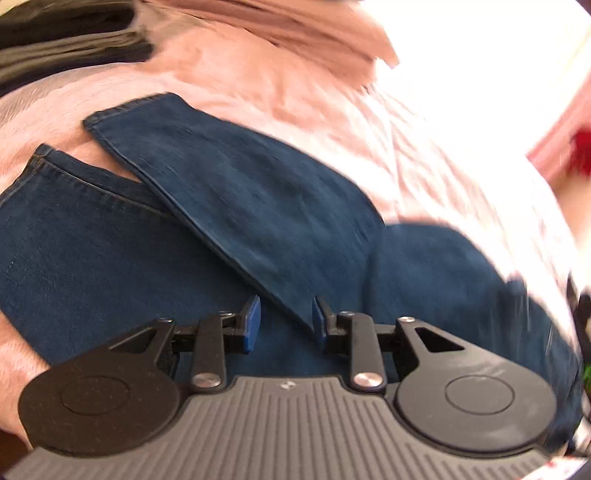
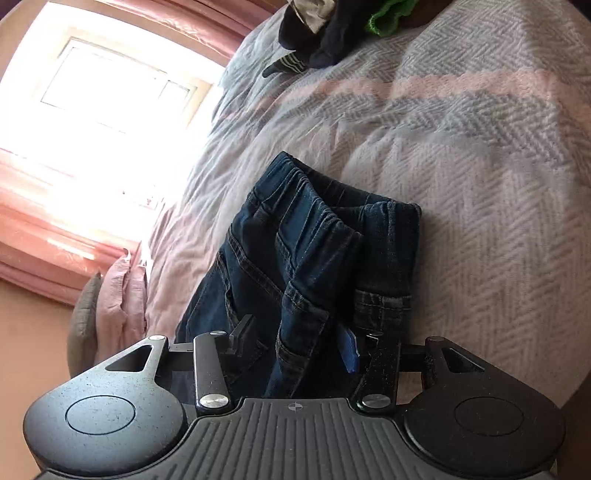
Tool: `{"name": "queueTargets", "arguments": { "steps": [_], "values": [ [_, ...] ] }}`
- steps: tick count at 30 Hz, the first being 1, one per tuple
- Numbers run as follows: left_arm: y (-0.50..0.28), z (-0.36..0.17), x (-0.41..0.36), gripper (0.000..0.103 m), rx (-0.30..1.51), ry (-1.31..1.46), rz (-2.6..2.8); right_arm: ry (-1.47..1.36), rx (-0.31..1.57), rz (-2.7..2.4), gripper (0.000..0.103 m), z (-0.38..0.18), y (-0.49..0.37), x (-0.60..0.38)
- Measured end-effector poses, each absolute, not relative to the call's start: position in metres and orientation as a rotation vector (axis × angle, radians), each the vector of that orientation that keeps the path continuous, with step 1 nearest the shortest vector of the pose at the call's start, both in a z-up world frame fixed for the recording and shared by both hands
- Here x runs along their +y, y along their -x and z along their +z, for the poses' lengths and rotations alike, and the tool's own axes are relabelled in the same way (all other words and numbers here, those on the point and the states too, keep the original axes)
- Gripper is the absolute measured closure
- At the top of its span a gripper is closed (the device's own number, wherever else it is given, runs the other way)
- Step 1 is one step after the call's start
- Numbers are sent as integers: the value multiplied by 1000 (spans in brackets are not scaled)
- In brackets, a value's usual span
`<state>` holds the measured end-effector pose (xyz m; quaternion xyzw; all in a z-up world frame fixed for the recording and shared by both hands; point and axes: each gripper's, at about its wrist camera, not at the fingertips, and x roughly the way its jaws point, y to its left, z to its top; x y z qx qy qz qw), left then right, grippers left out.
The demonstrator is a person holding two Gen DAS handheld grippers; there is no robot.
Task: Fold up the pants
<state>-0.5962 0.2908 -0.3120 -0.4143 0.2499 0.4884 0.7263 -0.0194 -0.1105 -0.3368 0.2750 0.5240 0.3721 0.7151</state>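
Both jaws gape: left gripper [image 1: 286,323] over the jeans [image 1: 236,206] legs, right gripper [image 2: 295,343] straddling their waistband [image 2: 332,218] end, unclamped

a bed [image 2: 480,206] carries everything, covered by a pale herringbone blanket [image 2: 461,155] with a pink stripe across it. dark blue denim pants [image 2: 295,258] lie directly on the blanket, legs partly overlapping [image 1: 240,199]. a heap of dark and green clothes [image 2: 332,29] sits at its far end, well apart.
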Motion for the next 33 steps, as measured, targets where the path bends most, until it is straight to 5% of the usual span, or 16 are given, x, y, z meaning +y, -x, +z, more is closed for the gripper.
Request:
{"name": "queueTargets", "arguments": {
  "steps": [12,13,14,16,23,29,31,33],
  "values": [
    [672,-341,357,80,232,1152,1228,-703,1065,873,60,-347,23,-125],
    [672,-339,362,82,233,1143,1236,-715,1095,841,71,-345,18,-123],
    [672,-337,366,95,235,1129,1243,-700,1112,823,85,-342,13,-121],
    [672,-328,370,103,235,1056,1241,-659,1109,821,86,-329,9,-116],
    [695,-256,290,100,158,608,1207,-553,960,908,88,-269,13,-130],
    [735,-344,253,98,302,861,1233,-400,1091,807,87,-326,25,-140],
    [745,-356,248,93,250,924,1230,-438,1098,803,87,-322,22,-141],
    [759,-354,246,77,167,972,1224,-435,1095,800,85,-316,21,-141]
  ]
}}
